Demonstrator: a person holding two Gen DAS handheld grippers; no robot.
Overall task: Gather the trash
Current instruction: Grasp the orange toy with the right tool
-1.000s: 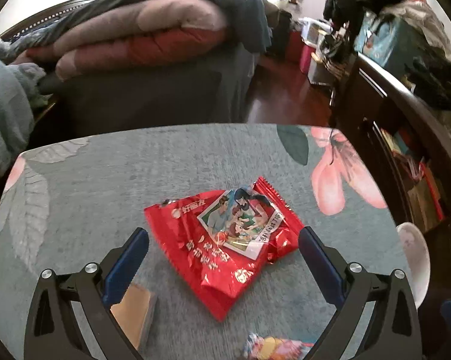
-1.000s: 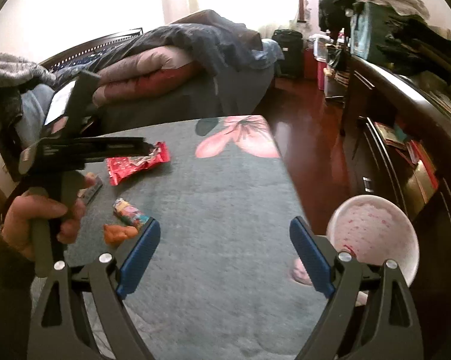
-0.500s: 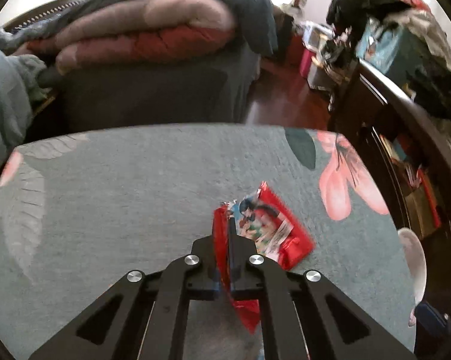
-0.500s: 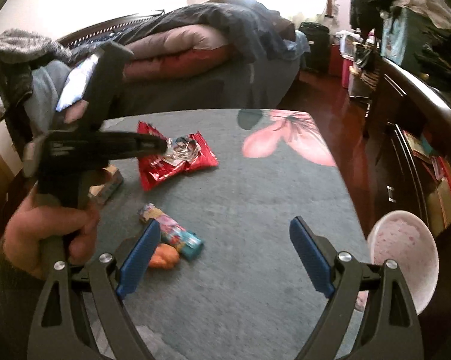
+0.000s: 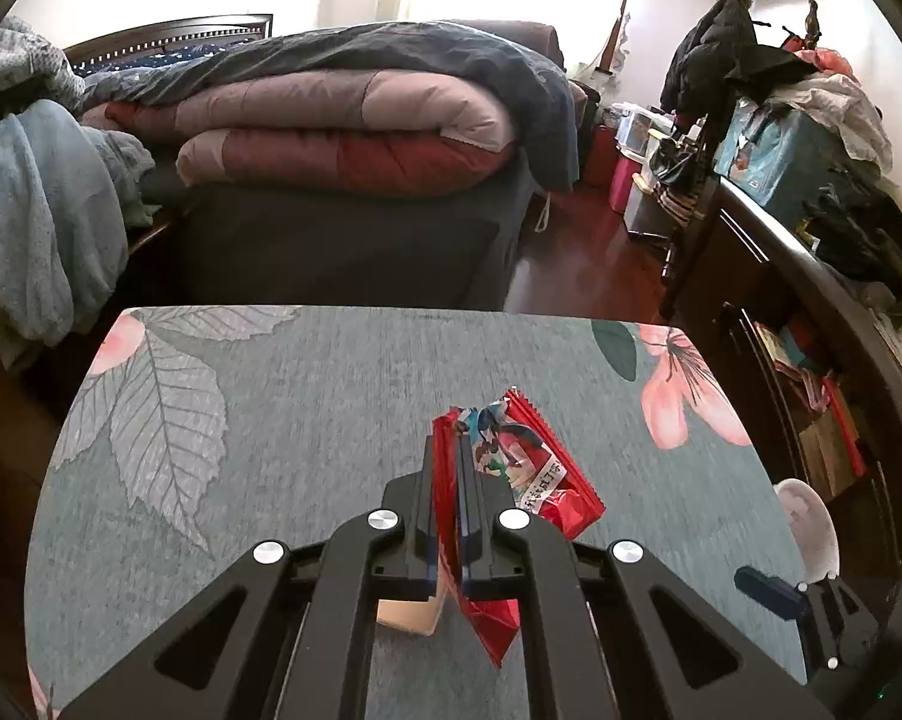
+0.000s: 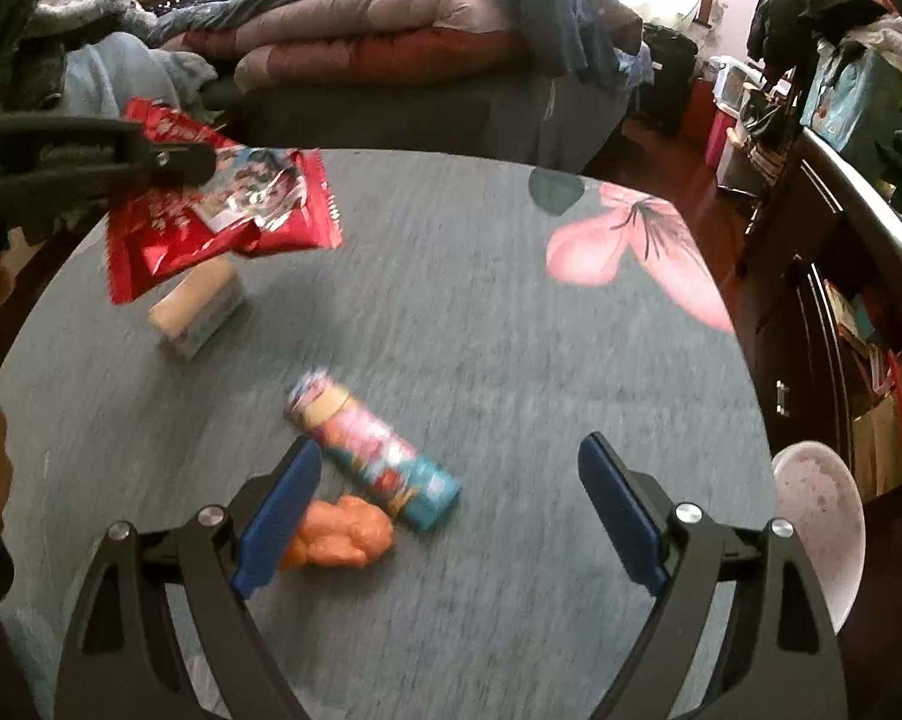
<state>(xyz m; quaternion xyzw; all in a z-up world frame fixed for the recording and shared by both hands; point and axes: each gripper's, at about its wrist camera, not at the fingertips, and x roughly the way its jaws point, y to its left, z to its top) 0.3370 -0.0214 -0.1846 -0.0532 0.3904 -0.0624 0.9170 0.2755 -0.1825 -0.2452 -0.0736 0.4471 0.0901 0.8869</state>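
My left gripper [image 5: 449, 450] is shut on a red snack wrapper [image 5: 529, 474] and holds it lifted above the grey floral table [image 5: 306, 396]. In the right wrist view the left gripper [image 6: 201, 163] shows at the upper left with the wrapper [image 6: 234, 222] hanging from it. My right gripper [image 6: 444, 510] is open and empty, low over the table. A colourful candy wrapper [image 6: 378, 456] and an orange crumpled piece [image 6: 342, 534] lie by its left finger [image 6: 276, 516]. A beige small box [image 6: 198, 306] lies under the lifted wrapper.
A pink-speckled white bin [image 6: 817, 516] stands off the table's right edge, also in the left wrist view [image 5: 811, 528]. A bed with folded quilts [image 5: 342, 138] is behind the table. A dark cabinet [image 6: 835, 276] lines the right side.
My left gripper closed on the red wrapper and lifted it off the table. My right gripper moved left toward the candy wrapper and orange piece.
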